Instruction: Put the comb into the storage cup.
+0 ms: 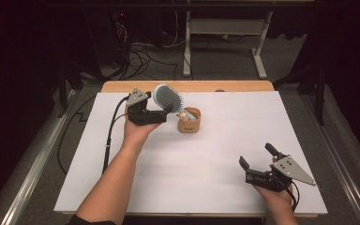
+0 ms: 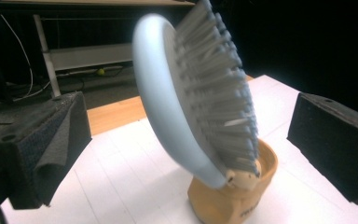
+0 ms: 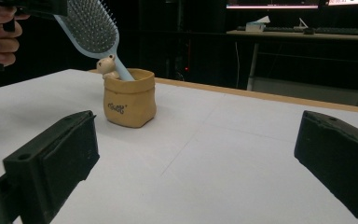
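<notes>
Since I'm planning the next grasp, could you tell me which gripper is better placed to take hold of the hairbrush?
Left. The left gripper, jaws open, already flanks the hairbrush standing in the tan pot; the right gripper sits open near the table's front edge.

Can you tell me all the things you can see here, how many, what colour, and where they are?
hairbrush: one, light blue with grey bristles, handle down in the pot, head leaning up and out toward the left gripper
pot: one, tan, shaped like a little sack, with a small bear figure at its rim, standing on the far middle of the table
table: one, white top with a wooden far edge
desk frame: one, white, on the floor beyond the table
cables: several, dark, on the floor behind the table
left gripper: one, black, fingers apart on either side of the brush head, not touching it
right gripper: one, black, open, at the near right of the table
</notes>
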`<state>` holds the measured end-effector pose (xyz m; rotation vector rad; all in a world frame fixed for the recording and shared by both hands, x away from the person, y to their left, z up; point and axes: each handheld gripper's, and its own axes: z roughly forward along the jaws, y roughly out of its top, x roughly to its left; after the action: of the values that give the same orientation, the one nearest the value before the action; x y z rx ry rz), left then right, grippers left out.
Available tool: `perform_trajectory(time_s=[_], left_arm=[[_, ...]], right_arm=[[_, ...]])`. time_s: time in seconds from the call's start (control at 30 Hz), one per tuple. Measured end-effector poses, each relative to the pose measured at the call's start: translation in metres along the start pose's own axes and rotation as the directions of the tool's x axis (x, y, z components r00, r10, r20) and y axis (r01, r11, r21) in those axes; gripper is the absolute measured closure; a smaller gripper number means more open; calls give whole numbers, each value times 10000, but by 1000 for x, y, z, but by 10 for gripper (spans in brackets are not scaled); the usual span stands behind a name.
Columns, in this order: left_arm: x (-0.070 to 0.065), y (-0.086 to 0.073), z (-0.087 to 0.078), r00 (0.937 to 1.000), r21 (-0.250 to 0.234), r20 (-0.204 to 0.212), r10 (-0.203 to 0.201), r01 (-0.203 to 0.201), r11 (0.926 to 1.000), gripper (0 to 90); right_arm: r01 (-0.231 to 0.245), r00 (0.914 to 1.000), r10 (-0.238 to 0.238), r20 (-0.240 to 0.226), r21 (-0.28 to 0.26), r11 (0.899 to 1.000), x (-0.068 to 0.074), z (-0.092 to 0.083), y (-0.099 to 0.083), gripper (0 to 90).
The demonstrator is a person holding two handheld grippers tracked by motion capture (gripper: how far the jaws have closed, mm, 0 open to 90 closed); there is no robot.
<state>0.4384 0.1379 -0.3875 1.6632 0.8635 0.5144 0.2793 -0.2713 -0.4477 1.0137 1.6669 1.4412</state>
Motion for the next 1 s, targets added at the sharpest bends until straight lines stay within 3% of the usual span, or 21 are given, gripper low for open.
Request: perform_trajectory(time_s=[0.67, 1.0], left_arm=[[-4, -34, -28, 9994, -49, 321, 126, -125, 9999, 6], [1, -63, -64, 9991, -263, 403, -90, 101, 9996, 6]], right_arm=[[85, 10000, -85, 29, 8, 10000, 1, 0, 0, 2], [75, 10000, -75, 47, -2, 10000, 1, -1, 0, 1]])
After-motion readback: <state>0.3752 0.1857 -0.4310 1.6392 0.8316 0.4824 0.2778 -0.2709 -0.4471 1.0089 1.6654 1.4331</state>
